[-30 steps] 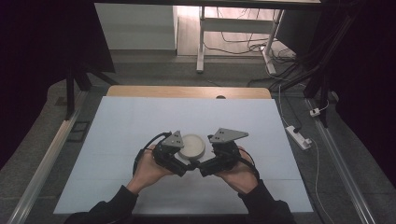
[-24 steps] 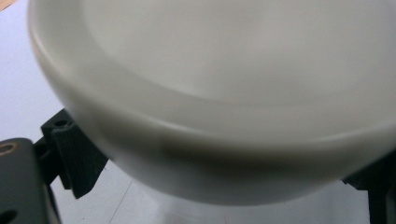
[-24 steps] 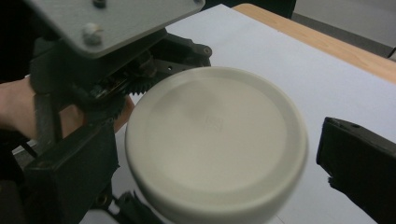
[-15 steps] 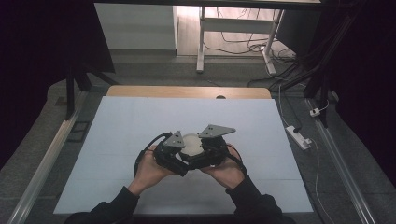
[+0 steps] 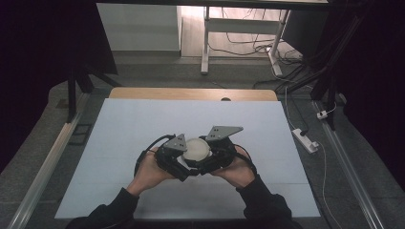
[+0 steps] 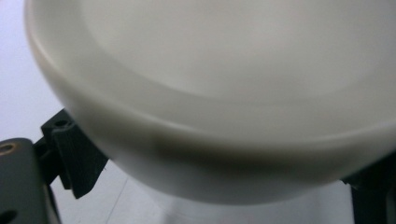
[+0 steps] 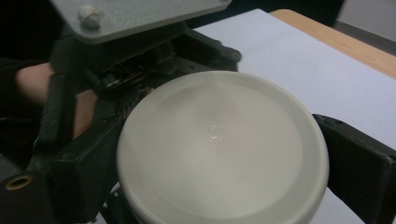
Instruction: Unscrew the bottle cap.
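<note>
Here both grippers clamp a white lidded jar [image 5: 197, 149] above the table [image 5: 119, 138]: left gripper [image 5: 177, 157] low, right gripper [image 5: 210, 155] on the lid [image 7: 222, 149]. Unscrewing looks underway; next comes a steady twist.

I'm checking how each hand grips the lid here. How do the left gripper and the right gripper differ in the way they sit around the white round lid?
In the high view, the left gripper sits lower, at the left of the white round lid; the right gripper sits at its right. The right gripper's grey plate stands higher and farther up the table than the left's. Both have black jaws at the lid's rim, over the pale table.
</note>
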### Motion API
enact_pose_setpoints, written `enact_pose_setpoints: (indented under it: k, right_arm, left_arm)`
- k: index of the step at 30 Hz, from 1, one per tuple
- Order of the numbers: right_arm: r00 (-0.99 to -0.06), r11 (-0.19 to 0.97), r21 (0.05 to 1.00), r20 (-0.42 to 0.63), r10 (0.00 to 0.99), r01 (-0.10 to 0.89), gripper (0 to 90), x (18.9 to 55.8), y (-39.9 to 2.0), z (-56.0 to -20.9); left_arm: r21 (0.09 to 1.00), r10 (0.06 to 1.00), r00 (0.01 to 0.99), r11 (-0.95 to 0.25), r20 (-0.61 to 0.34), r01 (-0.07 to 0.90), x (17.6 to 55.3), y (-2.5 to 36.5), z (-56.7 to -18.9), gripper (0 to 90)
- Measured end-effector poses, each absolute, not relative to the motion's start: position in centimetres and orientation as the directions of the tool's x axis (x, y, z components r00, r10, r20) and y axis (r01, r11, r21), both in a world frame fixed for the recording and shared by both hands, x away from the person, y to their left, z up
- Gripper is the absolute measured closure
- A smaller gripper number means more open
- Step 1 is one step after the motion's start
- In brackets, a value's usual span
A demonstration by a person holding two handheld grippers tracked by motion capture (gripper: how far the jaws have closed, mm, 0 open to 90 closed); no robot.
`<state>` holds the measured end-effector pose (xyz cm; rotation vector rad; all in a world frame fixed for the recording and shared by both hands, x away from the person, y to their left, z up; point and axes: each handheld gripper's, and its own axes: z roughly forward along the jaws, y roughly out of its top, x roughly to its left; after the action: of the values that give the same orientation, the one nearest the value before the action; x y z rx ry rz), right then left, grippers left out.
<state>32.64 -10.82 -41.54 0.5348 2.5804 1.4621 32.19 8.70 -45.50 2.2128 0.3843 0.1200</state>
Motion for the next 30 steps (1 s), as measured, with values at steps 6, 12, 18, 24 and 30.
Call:
enact_pose_setpoints:
  k: [6,12,18,24,30]
  right_arm:
    - [-0.964,0.471,0.856,0.105,0.244,0.213,6.8,33.2,-11.5,-41.4]
    - [-0.987,0.502,0.852,0.096,0.129,0.148,6.7,33.4,-11.8,-41.3]
    - [-0.979,0.469,0.866,0.106,0.172,0.176,0.0,33.1,-11.7,-41.1]
    - [-0.932,0.428,0.875,0.064,0.356,0.224,0.0,32.2,-11.3,-40.1]
    - [-0.882,0.397,0.882,0.044,0.469,0.255,0.0,31.5,-10.5,-40.2]
  left_arm:
    - [0.782,0.241,0.969,-0.594,-0.05,0.188,32.0,8.8,-45.3,7.6]
    - [0.773,0.194,0.98,-0.617,-0.034,0.149,31.7,8.6,-45.2,7.6]
    - [0.784,0.237,0.971,-0.596,-0.034,0.173,31.7,8.6,-45.0,7.6]
    - [0.792,0.346,0.938,-0.565,-0.029,0.232,31.7,8.8,-44.6,7.6]
    - [0.792,0.436,0.9,-0.543,-0.02,0.28,31.5,8.8,-44.5,7.6]
